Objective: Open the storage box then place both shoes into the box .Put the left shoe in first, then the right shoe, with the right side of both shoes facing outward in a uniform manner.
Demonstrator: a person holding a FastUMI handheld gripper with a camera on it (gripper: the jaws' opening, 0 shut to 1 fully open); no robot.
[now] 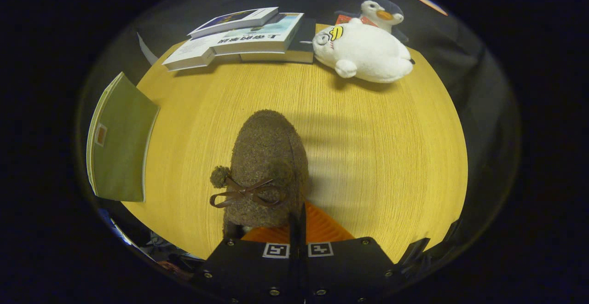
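Gripping the back of a brown fuzzy shoe, the claw is sitting with its two fingers drawn nearly together, a thin part of the shoe's rear edge pinched between them. The shoe is stretching forward from the fingers over the wooden surface, toe pointing toward the far edge, with a small brown ribbon bow and a pompom showing on its left side; whether it is resting on the surface or hanging just above it I cannot tell. A shadow is falling on the wood just to the right of the shoe. Well beyond the toe, a stack of books is lying along the far edge toward the far left corner. Just beside the books, at the far right, a white plush toy is lying on its side, with a plush penguin sitting behind it. A green folder is overhanging the left edge.
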